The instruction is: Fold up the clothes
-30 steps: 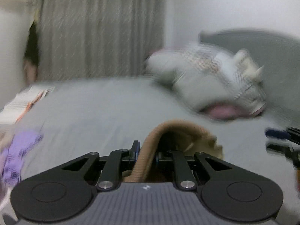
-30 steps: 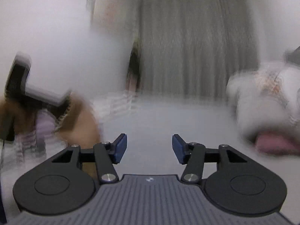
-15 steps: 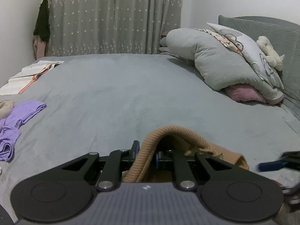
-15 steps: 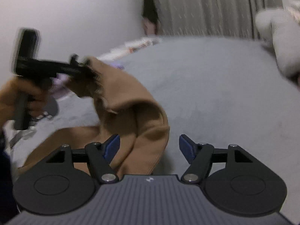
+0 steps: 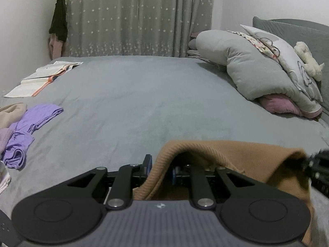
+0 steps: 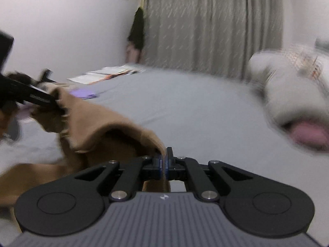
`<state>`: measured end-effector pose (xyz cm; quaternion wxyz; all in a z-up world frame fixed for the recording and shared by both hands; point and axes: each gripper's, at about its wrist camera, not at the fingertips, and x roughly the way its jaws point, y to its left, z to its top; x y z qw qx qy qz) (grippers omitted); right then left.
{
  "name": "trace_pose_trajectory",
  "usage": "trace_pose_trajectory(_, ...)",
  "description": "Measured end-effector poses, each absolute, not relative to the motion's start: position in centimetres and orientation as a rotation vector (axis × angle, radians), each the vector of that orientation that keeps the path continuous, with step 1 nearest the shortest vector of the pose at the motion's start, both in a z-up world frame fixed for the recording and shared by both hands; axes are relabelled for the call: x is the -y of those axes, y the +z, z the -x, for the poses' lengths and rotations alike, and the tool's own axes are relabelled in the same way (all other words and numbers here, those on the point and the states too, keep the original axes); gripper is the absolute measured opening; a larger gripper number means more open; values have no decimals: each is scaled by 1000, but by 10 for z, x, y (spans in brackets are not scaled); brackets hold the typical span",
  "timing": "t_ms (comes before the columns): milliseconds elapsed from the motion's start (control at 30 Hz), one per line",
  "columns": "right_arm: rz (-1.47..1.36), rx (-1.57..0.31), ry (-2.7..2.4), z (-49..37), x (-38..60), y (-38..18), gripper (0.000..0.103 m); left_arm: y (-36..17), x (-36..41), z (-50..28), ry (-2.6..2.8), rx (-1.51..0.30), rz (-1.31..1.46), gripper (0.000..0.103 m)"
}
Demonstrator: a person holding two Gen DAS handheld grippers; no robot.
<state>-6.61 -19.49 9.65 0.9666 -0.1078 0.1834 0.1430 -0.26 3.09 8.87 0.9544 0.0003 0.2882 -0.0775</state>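
A tan knit garment hangs stretched between both grippers above the grey bed. My left gripper is shut on one ribbed edge of it. My right gripper is shut on another edge of the tan garment, which sags between the two. The left gripper also shows in the right wrist view at the far left, holding the cloth up. The right gripper's tip shows at the right edge of the left wrist view.
A purple garment and a beige one lie at the bed's left side. An open book lies at the far left. Grey pillows and a pink one are piled at the right. A curtain hangs behind.
My right gripper has closed on the tan garment's edge; it was open half a second ago. The garment now spreads wider between the grippers. The left gripper keeps its hold.
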Motion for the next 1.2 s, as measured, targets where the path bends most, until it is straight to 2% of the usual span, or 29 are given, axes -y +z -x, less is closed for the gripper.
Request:
trace_pose_trajectory(133,364,-265,182,79,191,105,3,95,-23,8,-166,-574,-1,20)
trace_pose_trajectory(333,389,-146,114,92,190,125,3,121,-15,29,-192,-485,-26,20)
trace_pose_trajectory(633,405,141,70,139,177,192,3,184,-26,78,-208,-268,35,19)
trace_pose_trajectory(667,394,155,79,145,177,202,3,204,-45,95,-216,-215,58,19)
trace_pose_trajectory(767,326,138,118,158,177,231,3,227,-63,110,-247,-166,119,19)
trace_pose_trajectory(933,20,-28,208,165,189,264,3,239,-62,124,-254,-142,145,19)
trace_pose_trajectory(1200,-15,-69,121,186,182,273,3,250,-39,154,-206,-96,92,18)
